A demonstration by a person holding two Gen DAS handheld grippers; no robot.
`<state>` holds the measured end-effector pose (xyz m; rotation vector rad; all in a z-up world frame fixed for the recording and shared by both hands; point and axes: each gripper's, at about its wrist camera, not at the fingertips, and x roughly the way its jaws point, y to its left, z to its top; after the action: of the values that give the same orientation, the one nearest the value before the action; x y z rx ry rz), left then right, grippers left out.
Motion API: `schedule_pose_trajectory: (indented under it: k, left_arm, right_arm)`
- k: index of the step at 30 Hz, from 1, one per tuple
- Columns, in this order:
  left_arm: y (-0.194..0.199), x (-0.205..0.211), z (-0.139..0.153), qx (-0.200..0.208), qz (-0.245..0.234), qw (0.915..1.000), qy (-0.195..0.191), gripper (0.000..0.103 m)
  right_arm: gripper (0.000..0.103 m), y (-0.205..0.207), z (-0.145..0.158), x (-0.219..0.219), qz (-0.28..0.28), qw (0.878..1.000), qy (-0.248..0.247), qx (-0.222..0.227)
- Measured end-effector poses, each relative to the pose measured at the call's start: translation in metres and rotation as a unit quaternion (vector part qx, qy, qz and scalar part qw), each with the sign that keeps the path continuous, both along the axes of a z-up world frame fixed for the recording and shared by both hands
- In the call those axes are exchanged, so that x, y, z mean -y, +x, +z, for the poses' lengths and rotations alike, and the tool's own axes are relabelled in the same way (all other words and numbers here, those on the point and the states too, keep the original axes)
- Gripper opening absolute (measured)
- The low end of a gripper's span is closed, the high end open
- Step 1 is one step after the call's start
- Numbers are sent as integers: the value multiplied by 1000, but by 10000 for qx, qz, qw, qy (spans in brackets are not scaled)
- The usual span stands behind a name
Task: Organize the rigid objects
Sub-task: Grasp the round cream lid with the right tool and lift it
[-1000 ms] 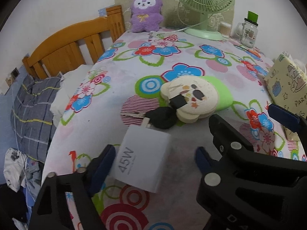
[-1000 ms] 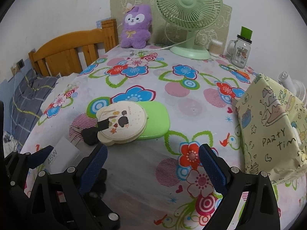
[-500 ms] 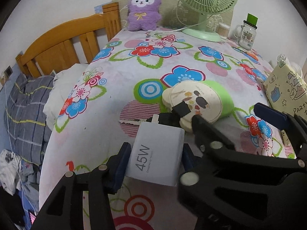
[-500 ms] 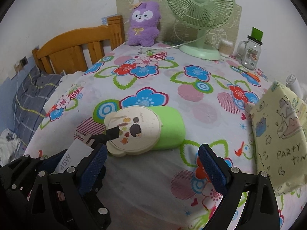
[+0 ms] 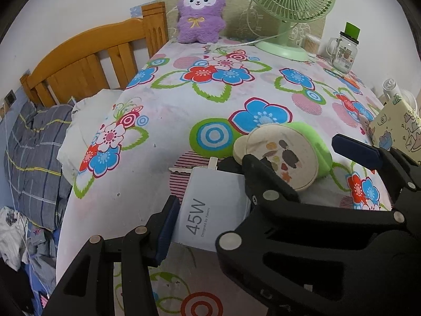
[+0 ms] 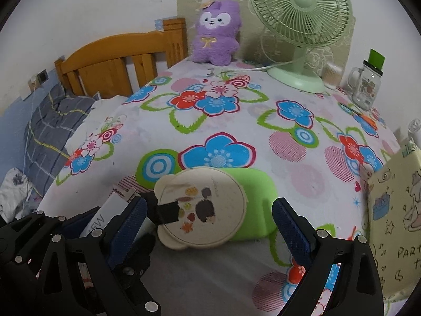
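Observation:
A white charger block (image 5: pixel 210 210) marked 45W sits between the blue pads of my left gripper (image 5: pixel 208 197), which is shut on its sides; its prongs point away from me. Just beyond it lies a cream bear-shaped lid (image 6: pixel 202 210) resting on a green case (image 6: pixel 252 197), with a black plug (image 6: pixel 168 213) at the lid's left edge. My right gripper (image 6: pixel 210 223) hangs open over the near side of the lid and case, touching neither. Its left finger (image 6: pixel 129 221) stands close beside the charger (image 6: pixel 105 213) and the left gripper (image 6: pixel 79 226).
A yellow "party" gift box (image 6: pixel 394 210) stands at the right edge. At the back are a green fan (image 6: pixel 300 23), a purple plush (image 6: pixel 215 31) and a glass mug jar (image 6: pixel 367 87). The flowered table (image 6: pixel 289 144) drops off on the left towards a bed (image 5: pixel 34 137).
The left jaws have closed from wide apart onto the white charger. Both grippers have moved forward, and the right one now hangs nearer the cream lid.

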<state>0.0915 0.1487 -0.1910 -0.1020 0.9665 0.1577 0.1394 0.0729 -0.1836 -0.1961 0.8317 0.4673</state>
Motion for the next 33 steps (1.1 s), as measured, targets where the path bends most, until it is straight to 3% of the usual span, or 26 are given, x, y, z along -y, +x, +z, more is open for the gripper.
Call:
schedule_pose_trajectory:
  k: [13,19,26,29,31,33]
  left_arm:
    - [0,-6,1,-90,-58,9999,-40,54]
    - [1,-9,1,-86,-4,10000,1,54]
    - [-2,-11,1,-129,18,9999,91,54]
    - [-5,-11,1,-143,31,9998,113,54]
    - [-7,-9,1,-150,31,9997,193,54]
    - [-6,-8,1,-148,38,9997,206,54]
  right_arm:
    - [97,2,2,-4,140,9997,-210,77]
    - [95,11,-6,-1,-12,9994,-262,-226]
    - [95,11,-8,-7,53,9991,-393,-177]
    - [93,14,-13,-7,79,9985,-266,-468]
    - [93,14,-14,-9,39,9986,-404,-342]
    - [86,12,-14,-10,88,9988,-394,-269]
